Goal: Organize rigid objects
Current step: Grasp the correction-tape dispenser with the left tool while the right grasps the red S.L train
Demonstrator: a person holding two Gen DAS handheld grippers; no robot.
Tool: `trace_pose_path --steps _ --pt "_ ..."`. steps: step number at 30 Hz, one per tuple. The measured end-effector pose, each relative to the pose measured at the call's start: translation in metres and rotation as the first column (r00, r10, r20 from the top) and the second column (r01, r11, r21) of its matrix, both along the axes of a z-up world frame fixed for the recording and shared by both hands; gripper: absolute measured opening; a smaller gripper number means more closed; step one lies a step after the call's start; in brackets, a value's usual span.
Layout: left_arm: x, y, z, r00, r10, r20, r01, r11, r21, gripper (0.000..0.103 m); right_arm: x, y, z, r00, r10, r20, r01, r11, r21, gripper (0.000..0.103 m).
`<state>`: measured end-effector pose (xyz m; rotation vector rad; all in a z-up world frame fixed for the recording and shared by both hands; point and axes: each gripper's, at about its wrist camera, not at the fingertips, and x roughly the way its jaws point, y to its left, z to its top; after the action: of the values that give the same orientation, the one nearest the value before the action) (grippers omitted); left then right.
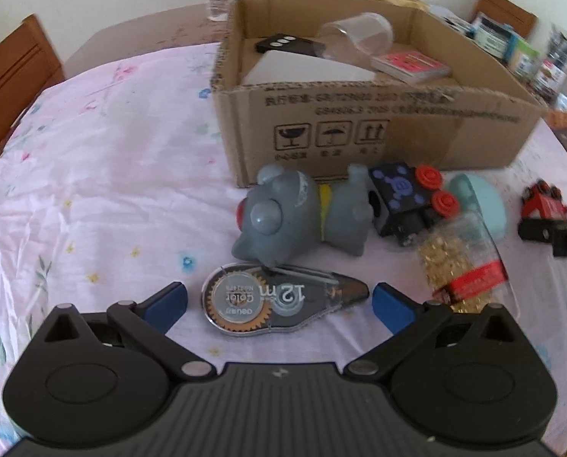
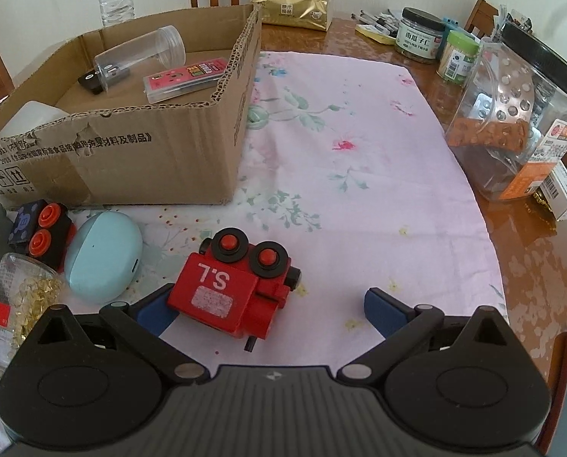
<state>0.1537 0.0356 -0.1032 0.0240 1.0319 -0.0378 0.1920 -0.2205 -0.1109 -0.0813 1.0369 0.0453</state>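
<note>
A clear plastic correction tape dispenser (image 1: 283, 301), teardrop-shaped with a brass-coloured gear and "12 m" printed on its side, is lying flat on the pink floral cloth (image 1: 104, 175) covering the table, framed between the blue-padded fingers of the left gripper (image 1: 279, 302), whose jaws are standing wide apart and holding nothing. Just beyond it a grey rubbery toy figure (image 1: 298, 215) with bulging eyes is lying on its side, touching a black wooden toy block (image 1: 405, 198) with red round wheels; a smooth pale blue oval case (image 2: 102, 257) is sitting beside that block, and a crinkly clear bag of gold beads (image 1: 462, 259) is leaning against both. The right gripper (image 2: 270, 310) is hanging over a glossy red wooden toy engine (image 2: 233, 289) marked "S.L", with red-and-black wheels facing up; its jaws are spread wide, the left pad seeming to touch the engine's corner, though it is hard to be sure, and the right pad is well clear. A shallow corrugated cardboard box (image 2: 150, 160) with torn edges is sitting toward the far edge of the cloth, holding a clear cylindrical container (image 2: 142, 53) lying on its side, a small black remote (image 1: 279, 42), a flat pink-labelled case (image 2: 188, 76) and a white plastic piece (image 1: 302, 66). Along the table's right edge, on bare glossy wood, jars (image 2: 420, 36) and a large clear canister (image 2: 519, 122) are standing.
</note>
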Motion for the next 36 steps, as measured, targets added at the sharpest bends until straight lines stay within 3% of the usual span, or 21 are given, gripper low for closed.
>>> trace_pose_path --steps 6,19,29,36 --pt "-0.004 0.0 -0.001 0.998 0.049 0.033 -0.049 0.999 0.0 0.103 -0.004 -0.001 -0.001 1.0 0.008 0.024 -0.008 1.0 0.002 0.103" --pt "-0.006 0.003 0.001 0.998 -0.021 0.051 0.022 1.0 -0.003 0.096 -0.003 0.007 0.0 1.0 -0.012 0.015 0.012 1.0 0.003 0.103" --pt "-0.004 0.003 0.001 0.998 -0.041 0.049 0.041 0.999 -0.002 0.097 -0.004 0.027 0.0 0.996 0.082 0.02 -0.083 0.997 0.004 0.103" --pt "-0.006 0.005 0.001 0.997 -0.054 0.049 0.054 0.999 -0.003 0.097 -0.013 -0.011 0.003 0.998 -0.061 0.012 0.061 0.998 0.0 0.103"
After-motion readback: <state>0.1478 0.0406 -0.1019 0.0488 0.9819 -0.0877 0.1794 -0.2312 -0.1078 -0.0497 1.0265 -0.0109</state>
